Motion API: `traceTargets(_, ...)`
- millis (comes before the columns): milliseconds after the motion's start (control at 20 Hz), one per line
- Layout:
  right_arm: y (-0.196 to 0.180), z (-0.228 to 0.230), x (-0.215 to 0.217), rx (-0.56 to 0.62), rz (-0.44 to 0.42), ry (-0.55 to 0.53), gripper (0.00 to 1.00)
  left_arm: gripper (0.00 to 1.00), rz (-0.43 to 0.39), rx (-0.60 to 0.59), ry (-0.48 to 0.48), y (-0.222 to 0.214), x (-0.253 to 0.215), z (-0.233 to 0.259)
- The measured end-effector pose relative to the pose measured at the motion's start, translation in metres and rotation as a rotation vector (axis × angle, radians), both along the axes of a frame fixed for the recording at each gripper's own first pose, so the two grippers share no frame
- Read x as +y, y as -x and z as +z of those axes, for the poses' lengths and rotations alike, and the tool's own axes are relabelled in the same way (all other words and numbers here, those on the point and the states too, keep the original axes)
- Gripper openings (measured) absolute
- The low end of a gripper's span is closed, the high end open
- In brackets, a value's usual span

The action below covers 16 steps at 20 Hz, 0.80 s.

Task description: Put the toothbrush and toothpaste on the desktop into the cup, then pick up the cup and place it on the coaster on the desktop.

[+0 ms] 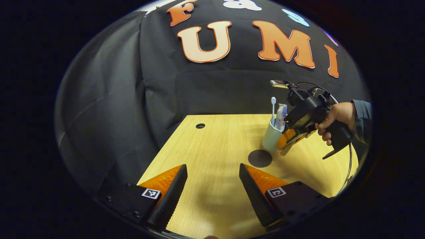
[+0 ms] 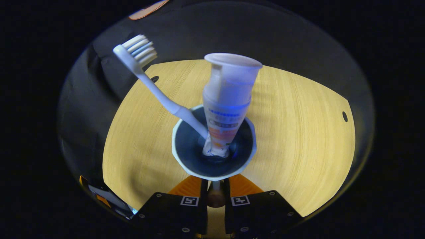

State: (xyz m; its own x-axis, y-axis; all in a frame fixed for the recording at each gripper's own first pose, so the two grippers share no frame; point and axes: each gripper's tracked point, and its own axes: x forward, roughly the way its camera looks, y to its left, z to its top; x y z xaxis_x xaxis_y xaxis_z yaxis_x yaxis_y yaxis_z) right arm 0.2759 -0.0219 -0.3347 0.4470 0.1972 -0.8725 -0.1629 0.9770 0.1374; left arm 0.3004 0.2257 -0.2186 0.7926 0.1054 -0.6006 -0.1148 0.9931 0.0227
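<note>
Now cup clamped in right gripper, above desktop, near coaster.

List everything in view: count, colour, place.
cup: 1, pale green, on the desktop beside the coaster, its near rim pinched by the right gripper
toothbrush: 1, white, standing in the cup, leaning
toothpaste: 1, white tube, standing in the cup, cap up
coaster: 1, dark round, on the desktop in front of the cup
desktop: 1, light wood, with round cable holes
right gripper: 1, black and orange, jaws closed on the cup rim
left gripper: 1, black and orange, jaws apart over the desktop
hand: 1, holding the right gripper, blue sleeve
</note>
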Motion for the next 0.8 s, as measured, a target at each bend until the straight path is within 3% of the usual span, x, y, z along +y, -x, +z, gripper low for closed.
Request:
traceTargets(450,0.002,0.003,-0.007,0.049,0.076,0.045,0.2,1.0,0.009,0.043,0.018,0.0,0.009,-0.016)
traceTargets(800,0.005,0.006,-0.011,0.077,0.076,0.073,0.21,1.0,0.0,0.066,0.026,0.001,0.007,-0.018)
